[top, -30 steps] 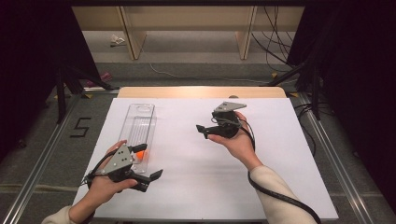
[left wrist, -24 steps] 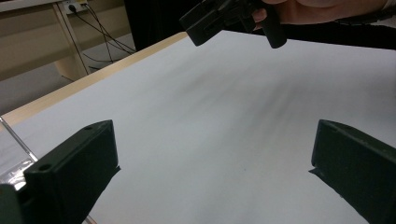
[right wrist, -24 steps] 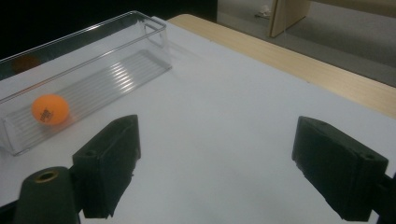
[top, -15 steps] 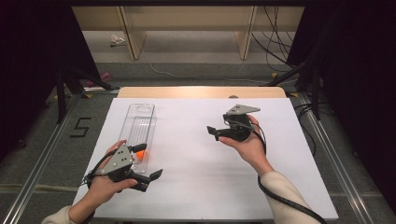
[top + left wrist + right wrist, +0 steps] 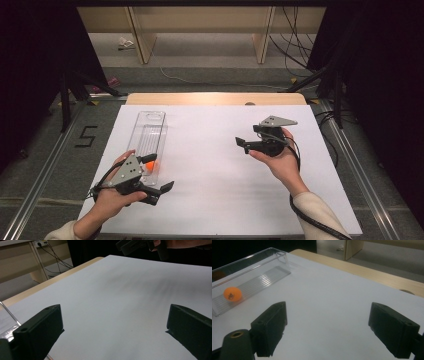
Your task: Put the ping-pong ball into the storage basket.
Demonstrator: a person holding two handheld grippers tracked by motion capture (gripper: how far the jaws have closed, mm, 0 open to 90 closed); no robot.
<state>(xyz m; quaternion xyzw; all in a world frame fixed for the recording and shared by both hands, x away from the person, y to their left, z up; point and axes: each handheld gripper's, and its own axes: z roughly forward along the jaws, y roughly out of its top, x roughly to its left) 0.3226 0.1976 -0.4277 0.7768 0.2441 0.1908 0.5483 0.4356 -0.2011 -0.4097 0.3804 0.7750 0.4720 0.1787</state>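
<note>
Judging by the ball [image 5: 232,294] lying inside the tray [image 5: 150,131] at left of the frame, we think placing is done; our left gripper [image 5: 161,189] and right gripper [image 5: 243,144] gape wide, empty.

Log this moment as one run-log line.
left gripper: open, empty, beside clear tray | right gripper: open, empty, over white sheet | orange ball: in tray, near end

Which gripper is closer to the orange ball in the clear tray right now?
Left. The left gripper sits right beside the near end of the clear tray, where the orange ball lies. The right gripper is far across the white table, both open.
</note>
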